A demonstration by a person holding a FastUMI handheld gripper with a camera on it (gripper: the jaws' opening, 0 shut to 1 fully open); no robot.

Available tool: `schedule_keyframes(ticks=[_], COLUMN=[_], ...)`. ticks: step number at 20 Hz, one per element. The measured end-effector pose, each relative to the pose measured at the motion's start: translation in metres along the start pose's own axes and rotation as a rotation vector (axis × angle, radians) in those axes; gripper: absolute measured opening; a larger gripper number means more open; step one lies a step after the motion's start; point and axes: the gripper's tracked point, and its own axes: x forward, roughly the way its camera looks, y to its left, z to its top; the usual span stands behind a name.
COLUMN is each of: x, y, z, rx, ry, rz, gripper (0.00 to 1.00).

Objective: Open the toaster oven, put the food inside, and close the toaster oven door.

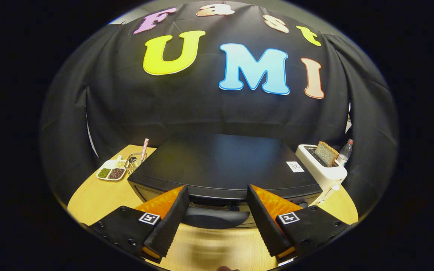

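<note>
- Pale wood tabletop (100, 195), round-edged, carries everything in the booth.
- Black toaster oven (222, 165) sits mid-tabletop toward the back edge, door closed; its dark handle (217, 217) lies between the fingers of the hand-held gripper, touching neither.
- Hand-held gripper (217, 216) is spread wide, holding nothing, its fingers flanking the handle at the oven's front.
- White toaster (322, 169) stands near the right edge, just beside the oven, with a slice of brown bread (326, 153) upright in a slot.
- Clear bottle (346, 151) stands behind the toaster.
- White divided dish (111, 171) near the left edge holds green, dark and pale grains in separate compartments.
- Small glass (136, 160) beside the dish holds a checked stick (145, 145).
</note>
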Motion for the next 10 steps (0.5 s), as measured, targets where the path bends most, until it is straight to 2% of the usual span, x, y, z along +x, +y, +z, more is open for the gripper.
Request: schedule_keyframes(ticks=[3,4,10], x=[-0.001,-0.005,-0.002], y=[0.008,0.009,0.009], z=[-0.015,-0.010,-0.010], rx=[-0.012,0.018,0.030], ry=[0.051,0.024,0.059], rz=[0.027,0.033,0.009], gripper=[0.98,0.98,0.97])
